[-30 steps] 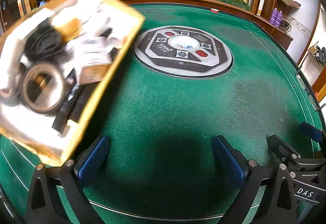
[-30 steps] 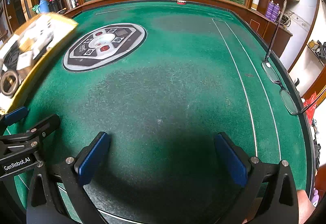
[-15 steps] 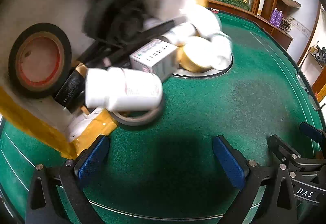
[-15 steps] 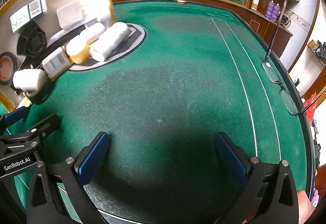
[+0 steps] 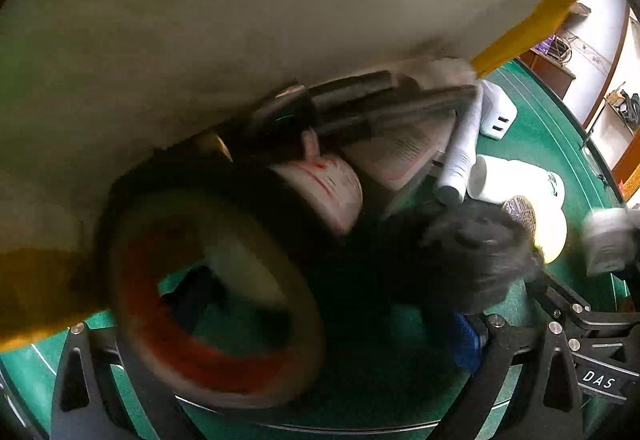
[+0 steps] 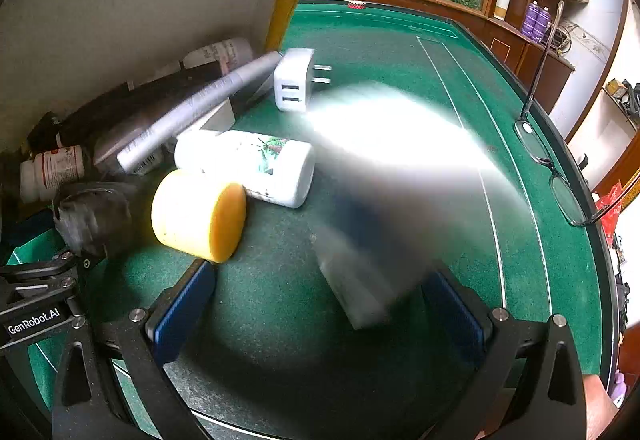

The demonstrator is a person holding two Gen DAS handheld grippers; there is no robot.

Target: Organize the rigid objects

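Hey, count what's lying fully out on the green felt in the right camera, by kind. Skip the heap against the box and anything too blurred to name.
White bottle: 1
Yellow tub: 1
White USB charger: 1
Eyeglasses: 1
Total: 4

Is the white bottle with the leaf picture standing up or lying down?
Lying down. The white bottle rests on its side on the green table, beside the yellow jar.

The right gripper (image 6: 316, 304) sits low over the bench, its blue-padded fingers (image 6: 182, 310) spread wide apart and holding nothing. The left gripper (image 5: 280, 336) is also low, its black fingers wide apart, largely hidden; it appears open and empty
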